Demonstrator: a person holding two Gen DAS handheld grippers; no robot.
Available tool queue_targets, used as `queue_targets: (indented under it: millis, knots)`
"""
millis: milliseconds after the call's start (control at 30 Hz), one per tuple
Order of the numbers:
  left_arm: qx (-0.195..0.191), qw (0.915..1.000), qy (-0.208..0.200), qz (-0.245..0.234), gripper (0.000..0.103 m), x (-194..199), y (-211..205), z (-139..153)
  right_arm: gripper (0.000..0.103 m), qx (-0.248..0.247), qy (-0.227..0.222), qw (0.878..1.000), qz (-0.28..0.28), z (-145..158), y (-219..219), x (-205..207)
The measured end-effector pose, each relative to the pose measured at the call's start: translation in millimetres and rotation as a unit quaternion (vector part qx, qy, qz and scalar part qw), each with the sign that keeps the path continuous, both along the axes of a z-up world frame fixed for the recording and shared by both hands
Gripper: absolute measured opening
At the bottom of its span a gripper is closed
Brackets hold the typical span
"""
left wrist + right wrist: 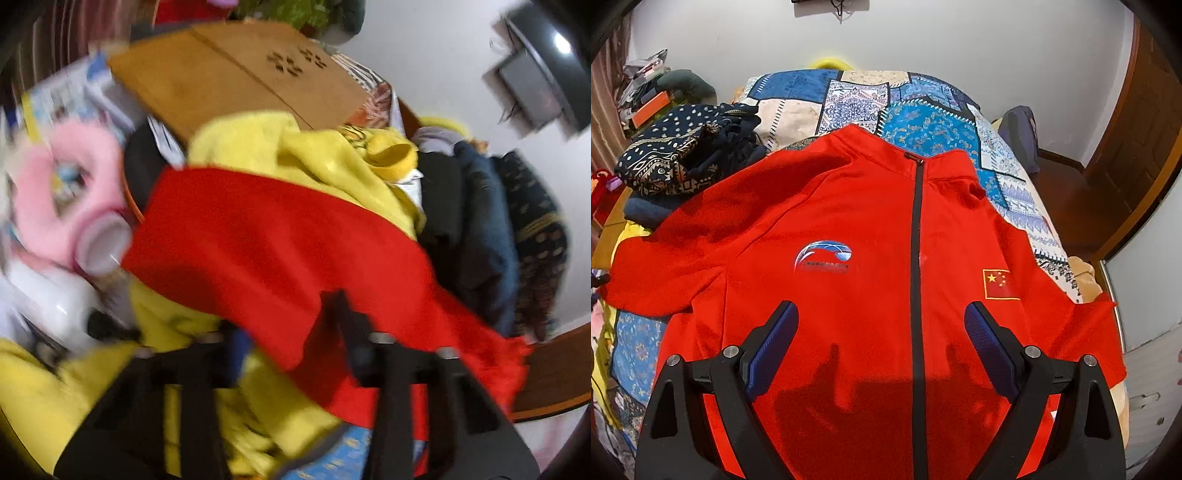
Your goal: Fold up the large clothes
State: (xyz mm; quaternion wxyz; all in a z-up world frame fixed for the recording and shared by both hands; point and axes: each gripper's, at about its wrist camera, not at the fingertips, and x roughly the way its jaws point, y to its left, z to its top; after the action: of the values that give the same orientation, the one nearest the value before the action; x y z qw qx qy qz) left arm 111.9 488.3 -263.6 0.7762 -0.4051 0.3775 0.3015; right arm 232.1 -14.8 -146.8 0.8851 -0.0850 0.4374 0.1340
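Left cam is pretty blurry. The left gripper (291, 332) has its fingers pinched on the edge of a red sleeve (258, 236), which drapes over a yellow blanket (295, 151). Pink fluffy ring (66, 199) off to the left, wooden board (236, 74) behind, dark clothes (480, 221) piled right.

The right wrist view looks steeply down over its gripper (881, 334) at the red zip-front jacket (857, 229) spread flat on the blue patchwork-quilted bed (923, 122), facing the white wall behind it. The left wrist view, blurred and rolled sideways, sits very close over one red sleeve (258, 236) and crumpled yellow fleece cloth (295, 155). Both views share the jacket and the dark patterned folded clothes (676, 155) (535, 229).
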Motion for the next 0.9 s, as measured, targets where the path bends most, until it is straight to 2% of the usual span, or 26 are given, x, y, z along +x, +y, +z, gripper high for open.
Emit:
queue_targets:
  millis: [33, 67, 233, 367, 633, 767, 900]
  knots:
    - [0.018, 0.9998, 0.01, -0.005, 0.018, 2, -1, 3, 0.09, -0.001, -0.002, 1.0, -0.001, 1, -1, -1]
    - [0.042, 0.9989, 0.02, -0.013, 0.007, 7, -4, 10, 0.09, 0.0, -0.005, 1.0, -0.001, 4, -2, -3]
    - [0.11, 0.9931, -0.004, -0.04, 0.004, 14, -27, 57, 0.09, 0.012, -0.016, 1.0, -0.009, 16, -15, -9]
    - [0.161, 0.9818, -0.051, -0.086, 0.004, 26, -61, 115, 0.09, 0.027, -0.024, 0.999, -0.015, 25, -28, -12]
    - [0.221, 0.9476, -0.143, -0.181, 0.004, 68, -150, 220, 0.09, 0.047, -0.043, 0.998, -0.009, 43, -47, -9]
    - [0.236, 0.9291, -0.168, -0.229, 0.004, 100, -199, 249, 0.09, 0.06, -0.057, 0.997, -0.004, 52, -58, -10]
    - [0.259, 0.9068, -0.169, -0.287, 0.004, 141, -260, 259, 0.09, 0.071, -0.064, 0.995, -0.004, 56, -70, -12]
